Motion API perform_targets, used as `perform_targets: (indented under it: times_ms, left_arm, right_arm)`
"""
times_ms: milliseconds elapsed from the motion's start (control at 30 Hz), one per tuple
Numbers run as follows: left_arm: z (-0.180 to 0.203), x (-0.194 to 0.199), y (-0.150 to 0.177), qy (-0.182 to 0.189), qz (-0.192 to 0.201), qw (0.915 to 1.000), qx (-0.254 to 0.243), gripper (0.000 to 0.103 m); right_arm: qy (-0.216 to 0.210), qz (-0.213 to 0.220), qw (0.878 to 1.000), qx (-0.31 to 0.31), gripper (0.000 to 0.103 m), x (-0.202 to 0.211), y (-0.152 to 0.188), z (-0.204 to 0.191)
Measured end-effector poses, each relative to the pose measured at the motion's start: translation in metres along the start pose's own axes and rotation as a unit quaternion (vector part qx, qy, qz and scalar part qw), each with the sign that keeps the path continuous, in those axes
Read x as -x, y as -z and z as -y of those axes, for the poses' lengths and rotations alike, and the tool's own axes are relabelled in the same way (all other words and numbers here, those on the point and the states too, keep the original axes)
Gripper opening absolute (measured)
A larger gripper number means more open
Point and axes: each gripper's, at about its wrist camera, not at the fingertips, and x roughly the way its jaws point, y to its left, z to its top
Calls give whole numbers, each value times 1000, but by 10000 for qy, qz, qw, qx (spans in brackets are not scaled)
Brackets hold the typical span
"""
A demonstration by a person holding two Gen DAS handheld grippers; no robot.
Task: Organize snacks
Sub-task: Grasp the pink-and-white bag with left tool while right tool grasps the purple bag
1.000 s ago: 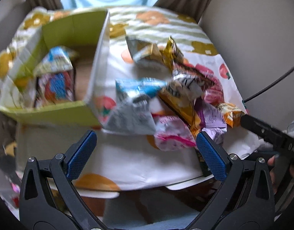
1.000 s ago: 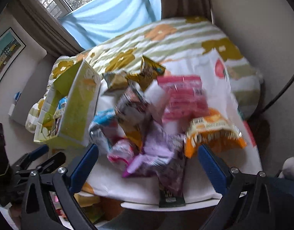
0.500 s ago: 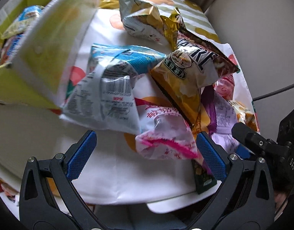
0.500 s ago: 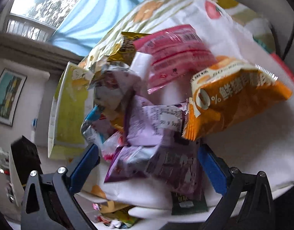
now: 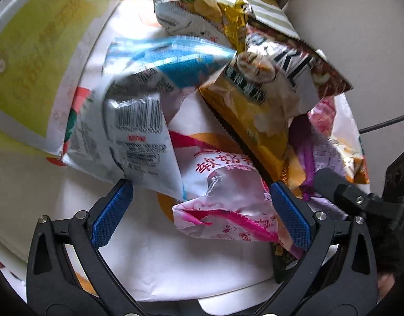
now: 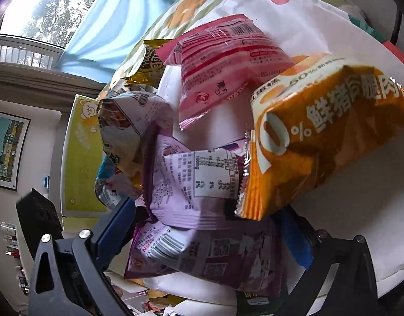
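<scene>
Over the last second both grippers have been brought from a raised overview down to the edge of the snack pile, which now fills both views. This is judged as the close of the approach, with no packet taken yet.

The left gripper [image 5: 200, 212] is held wide open and empty; the pink-and-white packet [image 5: 223, 197] lies between its blue pads [image 5: 111, 212], apparently untouched. The right gripper [image 6: 210, 237] is also spread wide with nothing clamped; the purple packet [image 6: 202, 252] lies across its opening, and its right pad is largely hidden behind the packets.

The snacks are heaped on a white fruit-print cloth [image 5: 160, 271]. The yellow-green box [image 5: 31, 60], judged to be the destination, stands at the left edge of the pile, touching the blue-and-silver packet [image 5: 133, 121].

Obstructions are noted as follows. The yellow chip packet [image 5: 249, 110] overlaps the far edge of the pink-and-white packet. The orange packet [image 6: 328, 137] and a pale lilac packet [image 6: 191, 179] rest on the purple packet, so they may be dragged along when it is lifted. The two grippers are close together at the near edge of the pile
</scene>
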Motion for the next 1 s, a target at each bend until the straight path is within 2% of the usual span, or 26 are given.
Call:
perform_targets:
  times_ms: [33,67,100,167,267,467,733,833,1000]
  left_arm:
    - [0,-2,2,12,-32,10000,-1,100]
    - [0,-4,3,68,-53,10000,25,93]
    - [0,-7,5,125,-83,9999,37,81]
    - [1,-10,7,175,-129,9998,26,68]
    - [2,-10,9,171,-66,9998,-2,66]
    - [-8,-1,23,186,-16,9998,3,54]
    - [-13,10,48,250,-16,9997,-52,50]
    - [-13,15,50,255,-28,9996,-69,50]
    - [-4,15,49,239,4,9996,-131,49]
  right_arm:
    - [14,-2,10000,-2,103,-1,-1,-1]
    - [26,-2,10000,1,103,-1,-1,0]
    - [51,2,10000,13,103,-1,-1,0]
    - [120,-3,9999,46,103,-2,1,1]
    - [159,-24,9998,70,103,-2,2,2]
    - [230,-63,9995,209,103,-2,5,-3]
    - [276,-184,9987,379,103,-8,11,-9]
    - [292,-195,9982,483,97,-8,12,-13]
    - [304,-168,9969,711,81,-2,17,-19]
